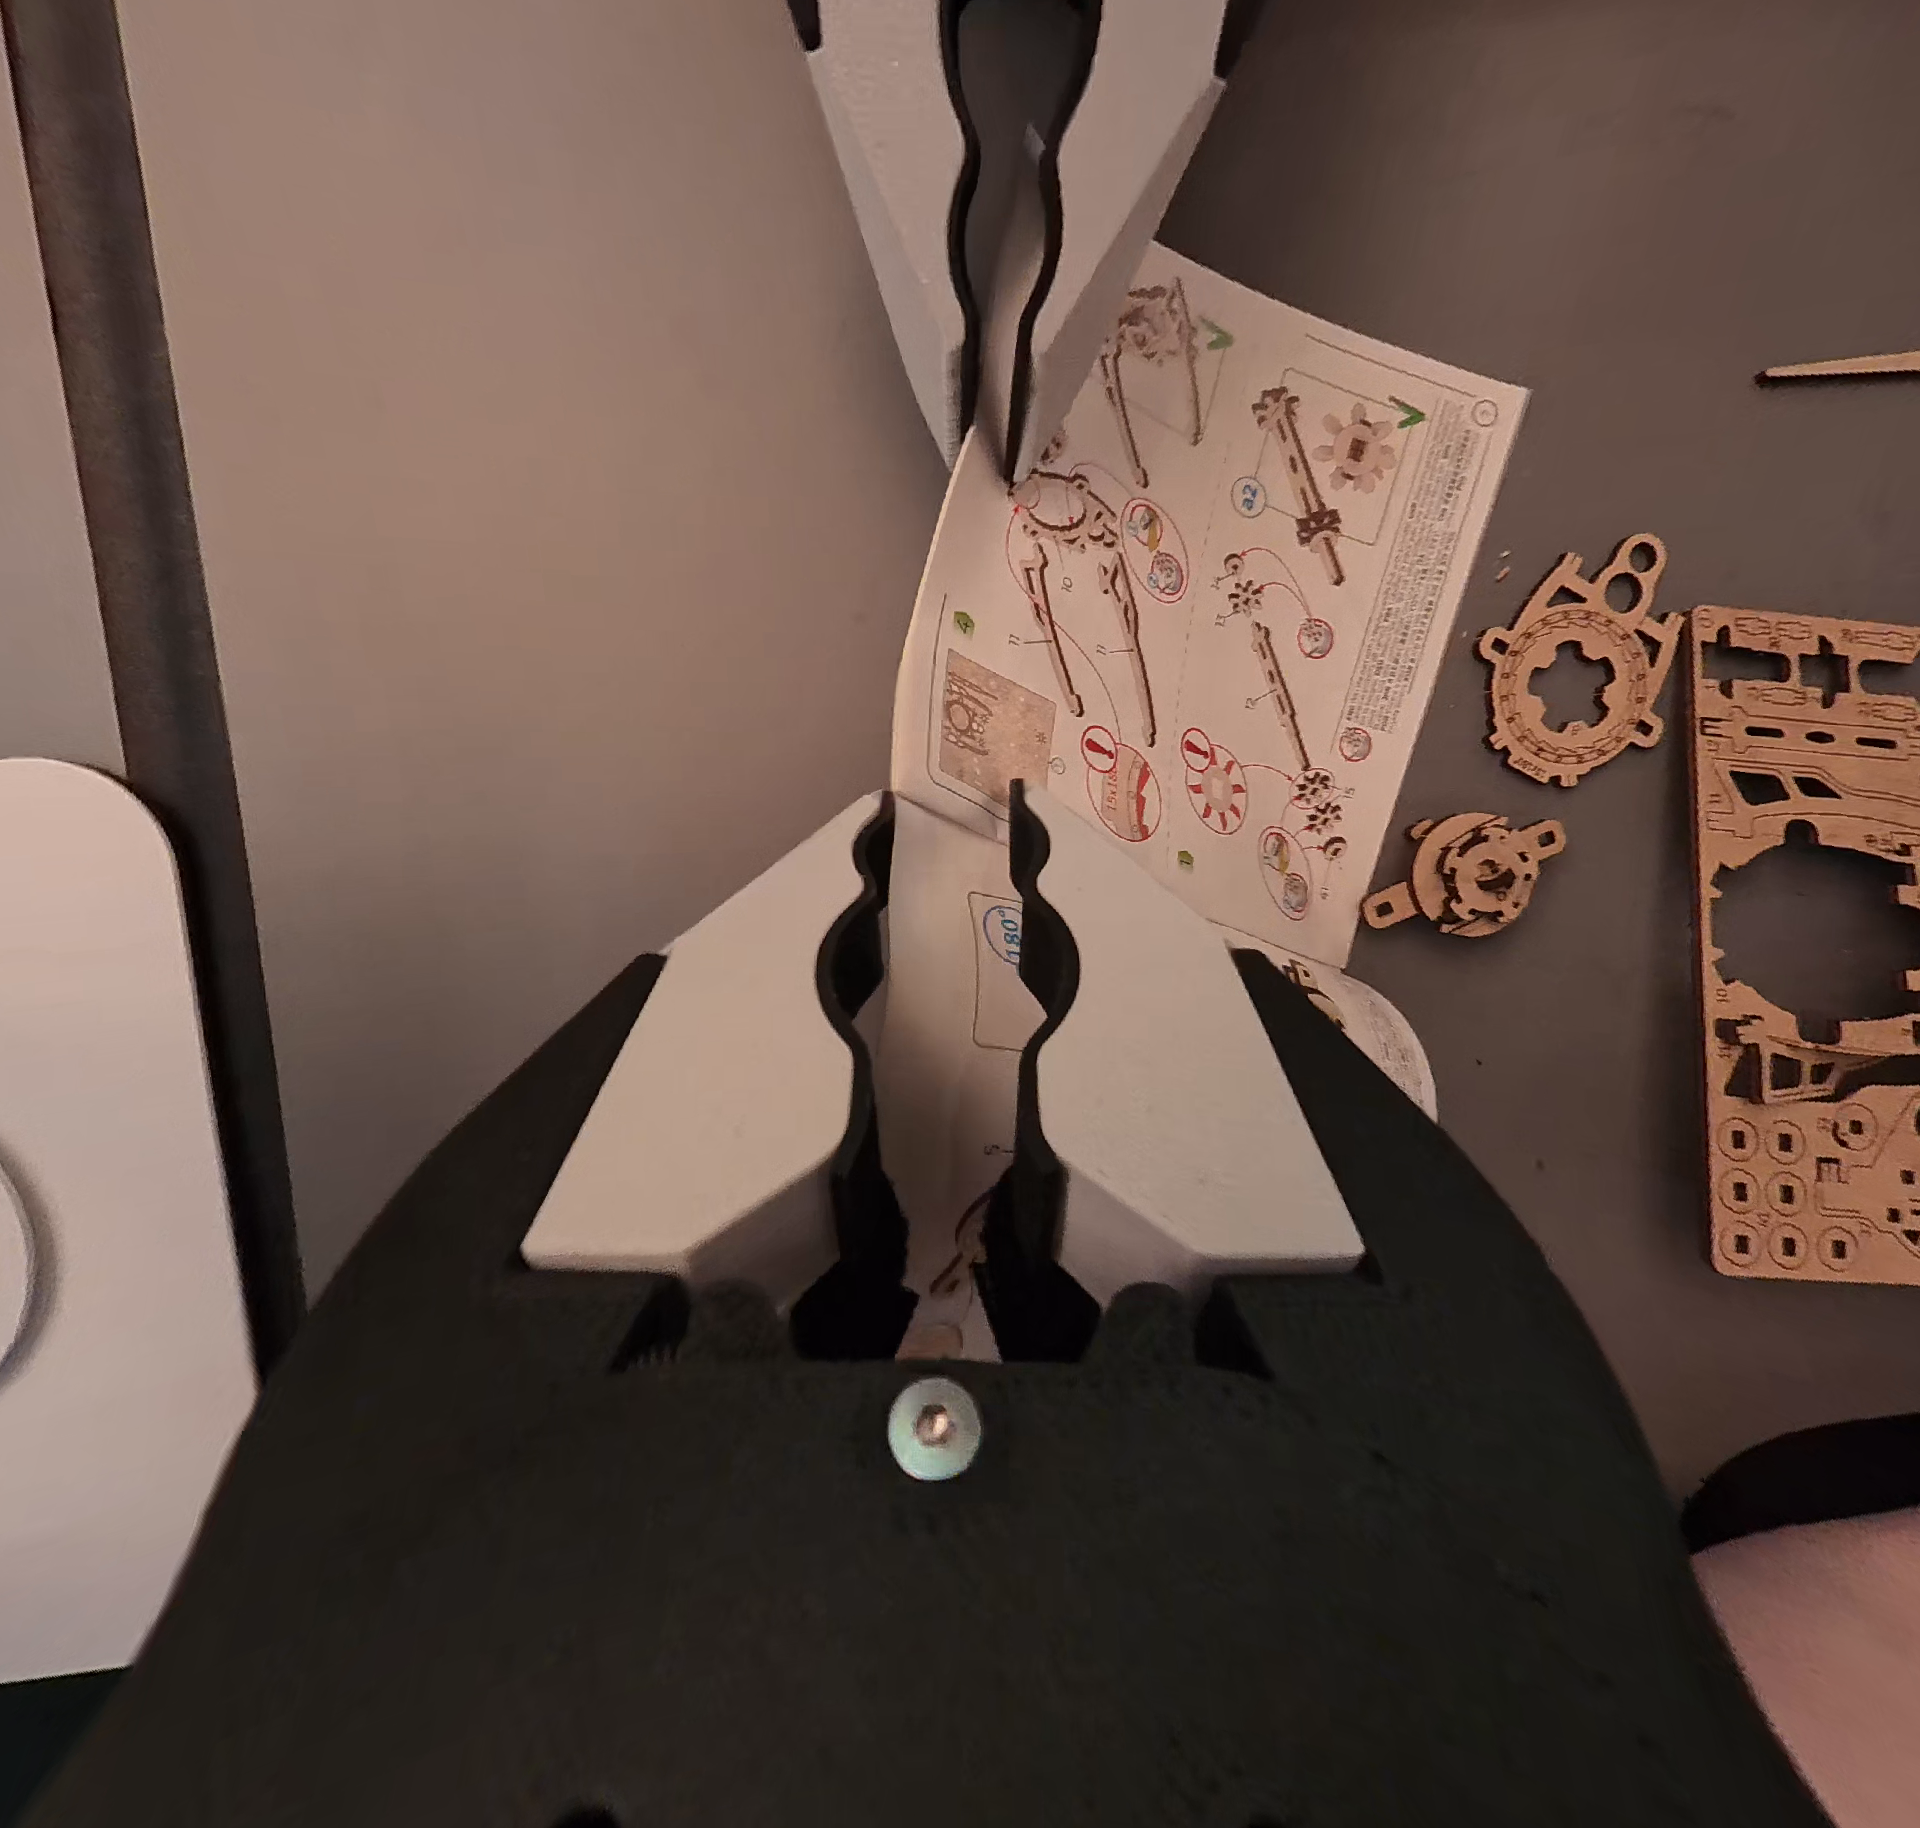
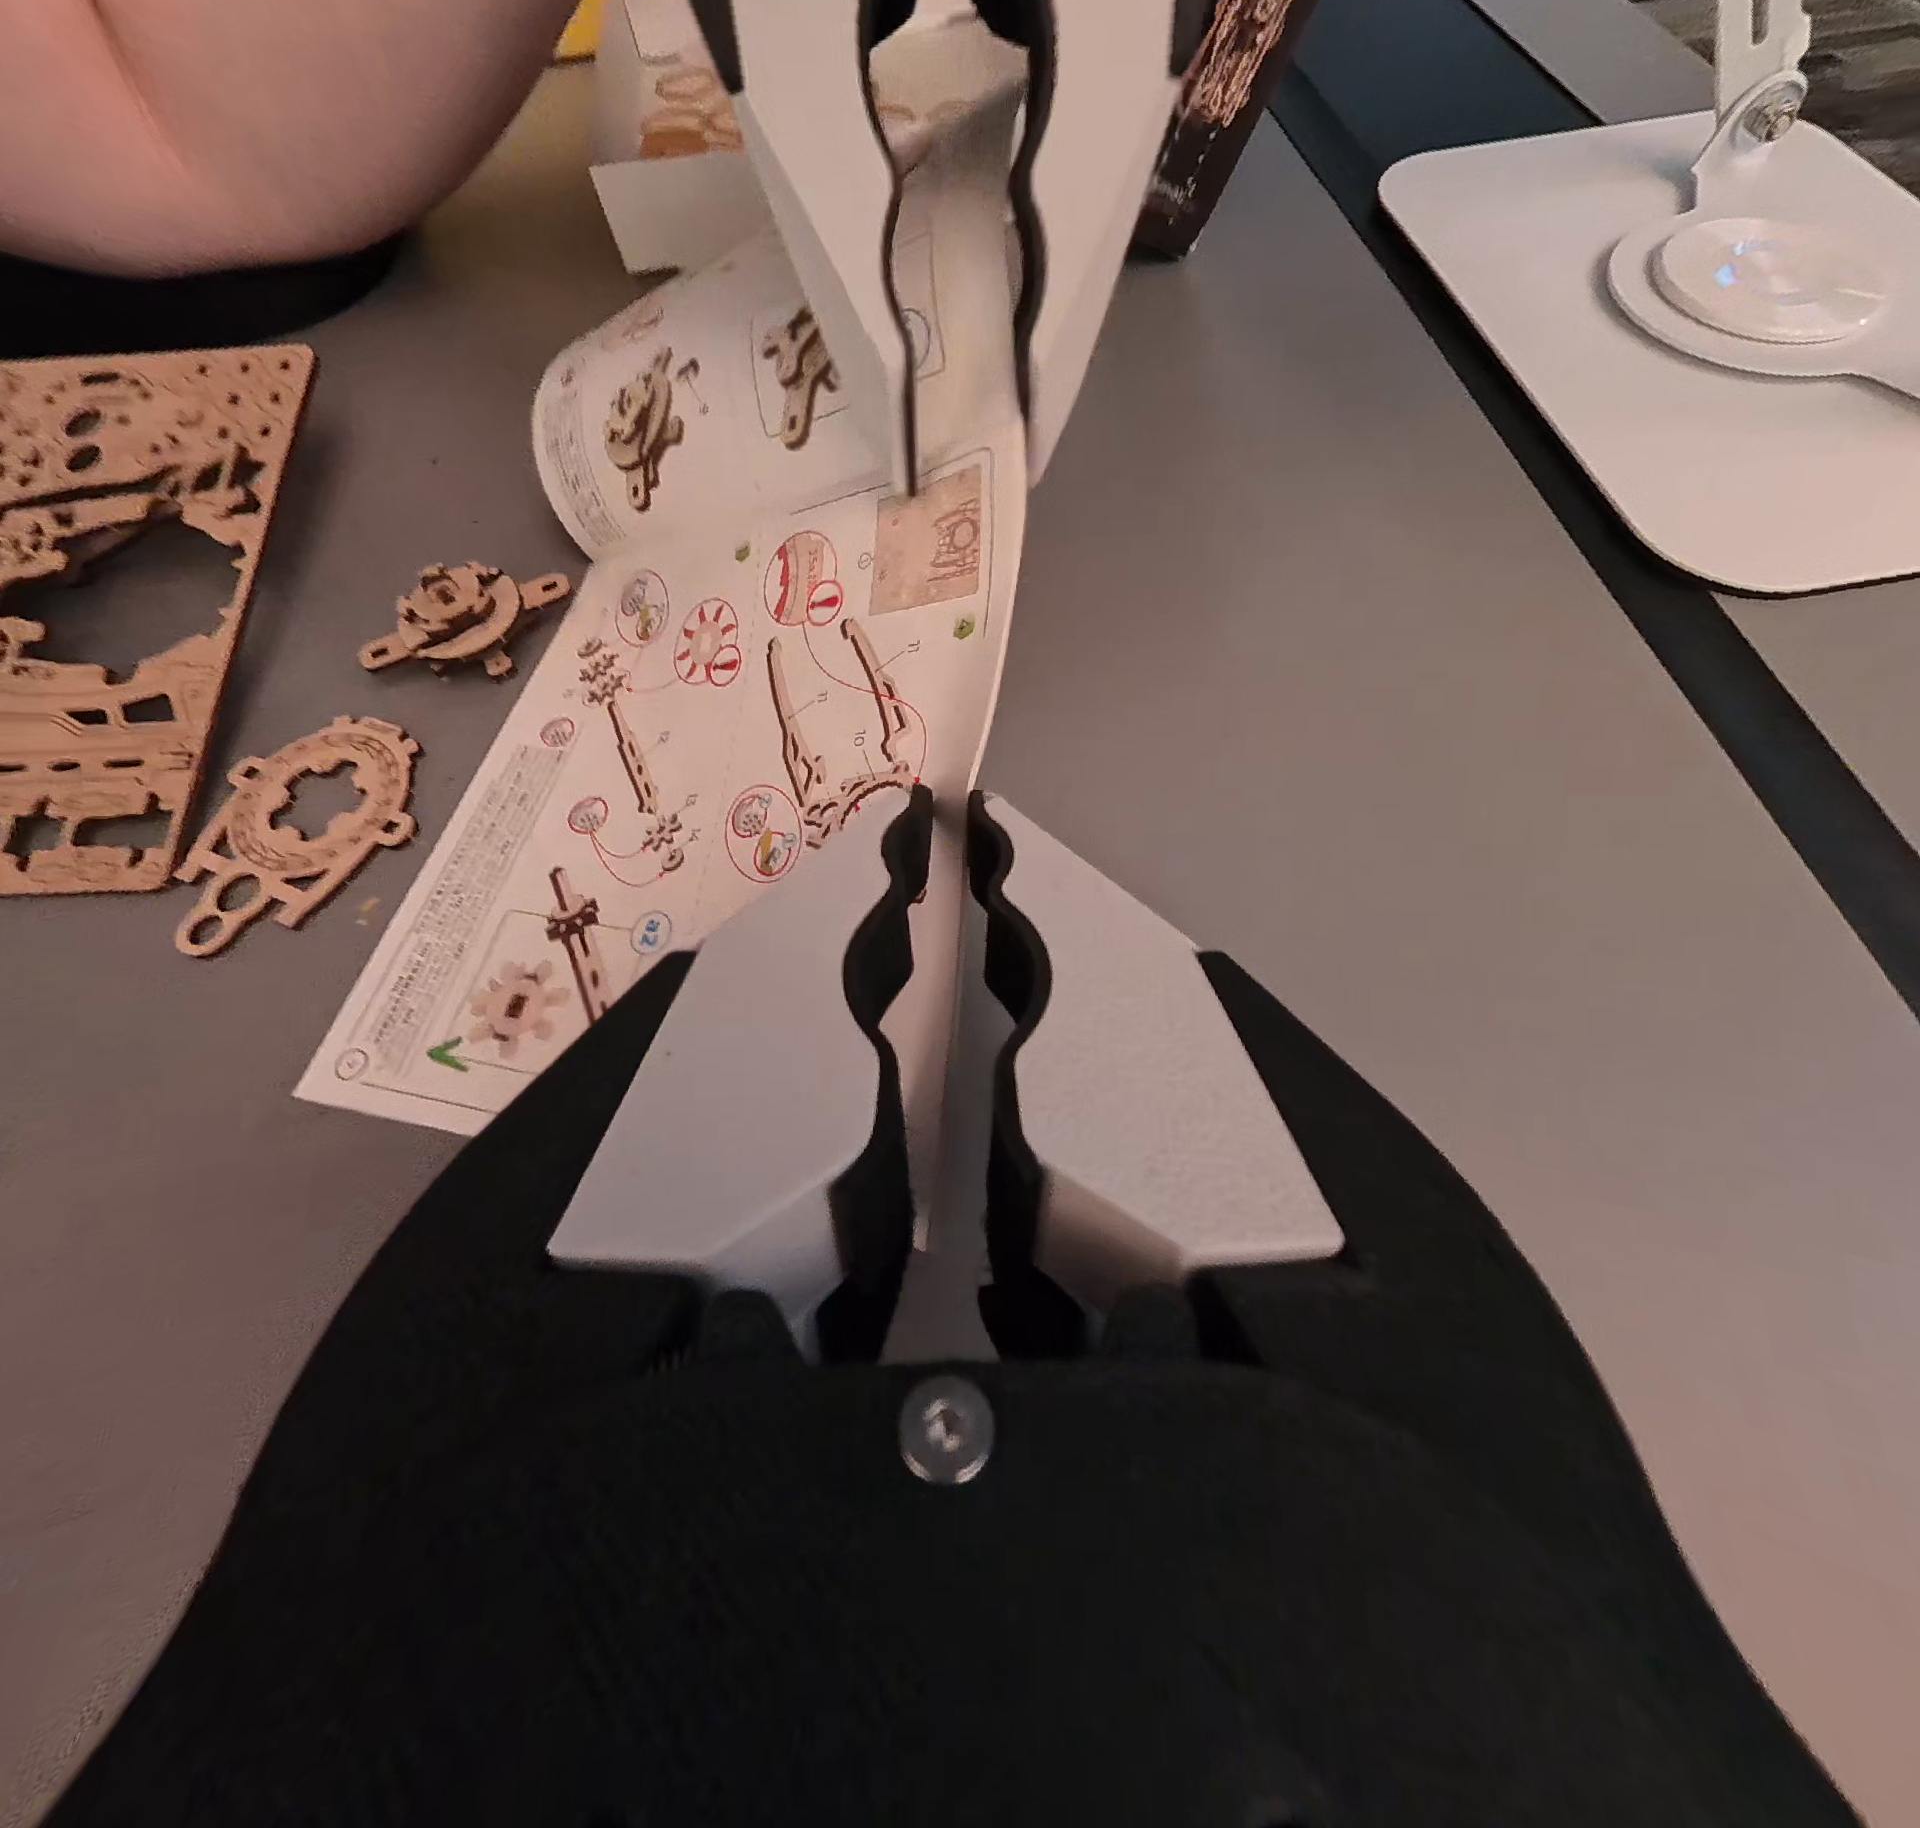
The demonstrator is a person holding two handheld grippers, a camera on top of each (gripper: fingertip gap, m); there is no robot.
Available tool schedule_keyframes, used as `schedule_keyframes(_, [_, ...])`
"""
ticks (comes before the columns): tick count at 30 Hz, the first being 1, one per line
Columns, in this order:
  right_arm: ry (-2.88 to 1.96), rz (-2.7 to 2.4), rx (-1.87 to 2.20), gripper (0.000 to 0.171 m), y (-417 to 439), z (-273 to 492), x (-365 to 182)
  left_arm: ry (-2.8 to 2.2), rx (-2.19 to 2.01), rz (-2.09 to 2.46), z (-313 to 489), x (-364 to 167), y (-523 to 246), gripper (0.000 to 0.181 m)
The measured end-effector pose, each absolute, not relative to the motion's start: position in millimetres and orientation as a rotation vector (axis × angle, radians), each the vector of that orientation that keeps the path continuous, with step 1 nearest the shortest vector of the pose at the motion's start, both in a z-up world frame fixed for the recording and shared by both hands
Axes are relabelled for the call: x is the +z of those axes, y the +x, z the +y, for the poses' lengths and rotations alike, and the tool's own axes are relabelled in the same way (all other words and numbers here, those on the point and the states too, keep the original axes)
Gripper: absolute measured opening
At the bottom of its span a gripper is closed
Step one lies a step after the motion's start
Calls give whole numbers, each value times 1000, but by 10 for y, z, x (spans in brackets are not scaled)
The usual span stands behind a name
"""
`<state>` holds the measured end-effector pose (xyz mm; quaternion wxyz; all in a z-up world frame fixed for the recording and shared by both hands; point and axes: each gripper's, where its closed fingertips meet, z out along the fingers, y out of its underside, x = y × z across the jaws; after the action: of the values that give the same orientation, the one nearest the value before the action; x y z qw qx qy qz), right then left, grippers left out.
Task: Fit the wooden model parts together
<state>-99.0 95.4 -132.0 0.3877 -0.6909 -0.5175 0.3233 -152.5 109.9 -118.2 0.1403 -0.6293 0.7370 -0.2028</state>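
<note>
A paper instruction sheet (image 1: 1247, 635) lies on the grey table, and its left edge is lifted and curled. My right gripper (image 2: 945, 802) is shut on that raised edge; it also shows at the top of the left wrist view (image 1: 997, 448). My left gripper (image 1: 948, 812) straddles the same edge closer to its own camera, jaws a little apart; it shows at the top of the right wrist view (image 2: 966, 469). A wooden ring part with a loop (image 1: 1569, 677) (image 2: 301, 822) and a small round wooden assembly (image 1: 1465, 869) (image 2: 457, 615) lie beside the sheet (image 2: 644, 791), untouched.
A laser-cut wooden parts board (image 1: 1808, 947) (image 2: 104, 615) lies beyond the loose parts. A thin wooden stick (image 1: 1839, 365) lies apart. A white lamp base (image 2: 1714, 344) (image 1: 83, 1155) stands on the other side. Boxes (image 2: 665, 116) stand behind the sheet. A person's arm (image 2: 239, 64) rests nearby. There is about 7 centimetres between the tips of the two grippers. My right gripper's tips are some 20 centimetres from the thin wooden stick (image 1: 1839, 365).
</note>
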Motion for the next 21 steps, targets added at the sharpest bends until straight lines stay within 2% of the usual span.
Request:
schedule_keyframes(7, [-1786,-1390,722,6,-977,959,-1468,-1831,-512,2037,1300,-1152,-1544,16])
schedule_keyframes(21, [-1784,-1520,549,9,-987,1029,-1615,-1648,-593,1884,1208,-427,-1539,17])
